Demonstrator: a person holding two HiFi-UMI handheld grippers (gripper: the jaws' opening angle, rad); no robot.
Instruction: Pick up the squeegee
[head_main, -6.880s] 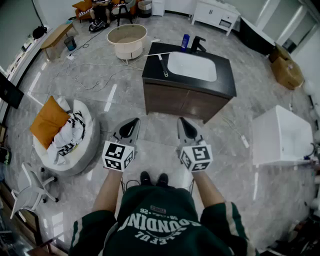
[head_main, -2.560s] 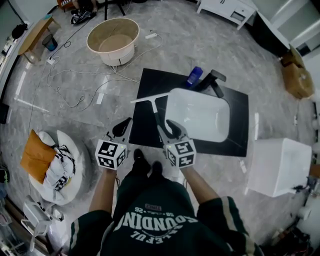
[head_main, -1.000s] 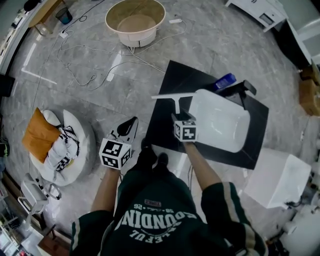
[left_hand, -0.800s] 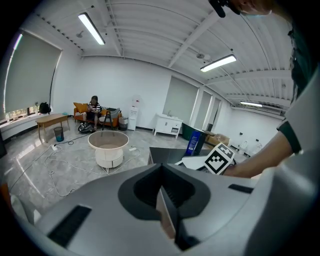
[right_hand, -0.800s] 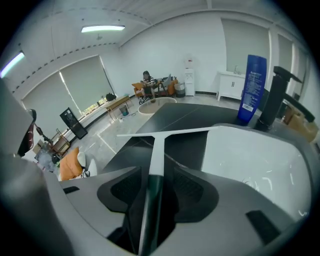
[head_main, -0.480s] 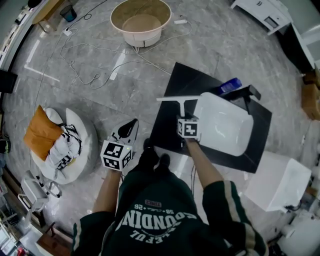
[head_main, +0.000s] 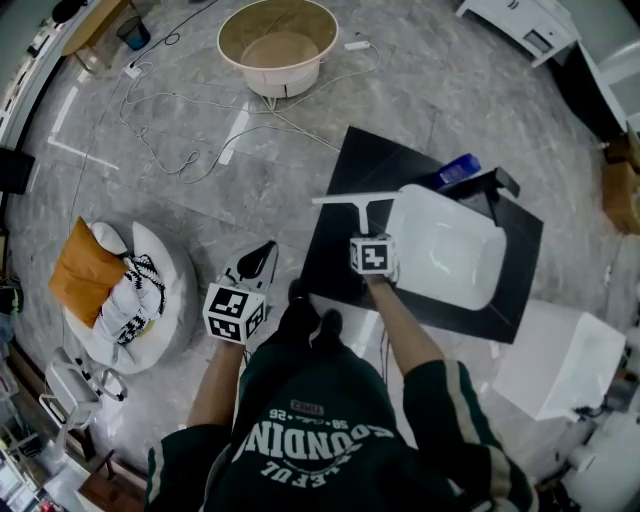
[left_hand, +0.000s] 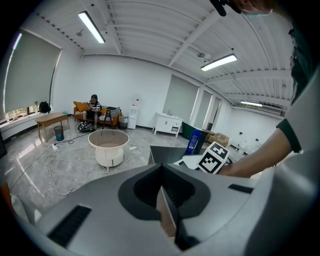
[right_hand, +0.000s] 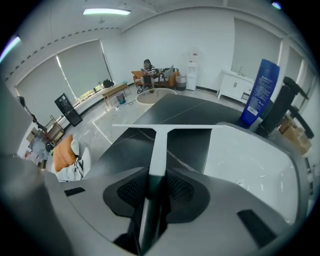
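Grasp closing: the right gripper (head_main: 368, 240) has just narrowed its jaws onto the handle of the squeegee (right_hand: 158, 142).
It lies on the black tabletop (head_main: 345, 170) at frame centre, beside the sink (head_main: 450, 250); next, lift clear. The left gripper (head_main: 262, 252) has its jaws together, empty.

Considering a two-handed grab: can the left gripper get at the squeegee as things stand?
Probably not yet: the left gripper hangs shut over the floor, beside the counter; the squeegee lies further in, its blade end unobstructed.

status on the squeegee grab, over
Right tool has just been closing, now clamped on squeegee handle. Left tool shut, empty. Blade end on counter beside sink. Nothing in the way.
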